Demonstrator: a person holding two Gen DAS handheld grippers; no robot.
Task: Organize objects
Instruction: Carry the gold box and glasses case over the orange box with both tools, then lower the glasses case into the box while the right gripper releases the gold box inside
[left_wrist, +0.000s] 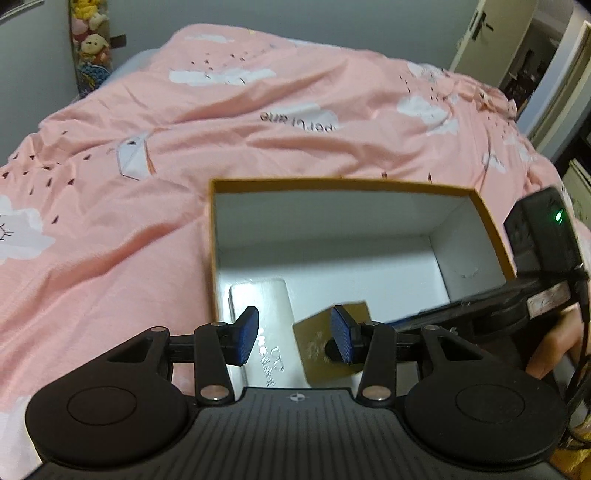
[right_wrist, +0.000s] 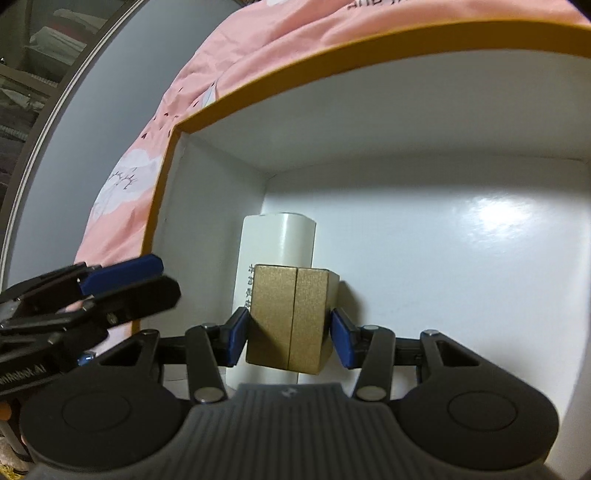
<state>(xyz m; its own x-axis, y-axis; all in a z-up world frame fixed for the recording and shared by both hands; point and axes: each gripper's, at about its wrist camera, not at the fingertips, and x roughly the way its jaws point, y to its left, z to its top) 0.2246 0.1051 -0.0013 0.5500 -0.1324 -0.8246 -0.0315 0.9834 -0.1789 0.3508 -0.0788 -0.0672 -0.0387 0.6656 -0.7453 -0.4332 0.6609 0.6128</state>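
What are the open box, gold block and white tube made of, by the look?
Open box: likely cardboard, with a mustard cut edge and glossy white lining that shows glare. Gold block: probably printed card carton, with a fine metallic sheen and a centre seam. White tube: smooth plastic or coated card, unclear which; it has a soft highlight.

the pink bedsheet (left_wrist: 258, 122) carries dark printed lettering, seen upside down and too warped to make out. the white box (left_wrist: 266, 325) lying in the open carton (left_wrist: 343, 184) has pale embossed characters along its face, unreadable. the left gripper (right_wrist: 122, 284), in the right wrist view, bears white lettering ending "nrobot.ai" on its side.
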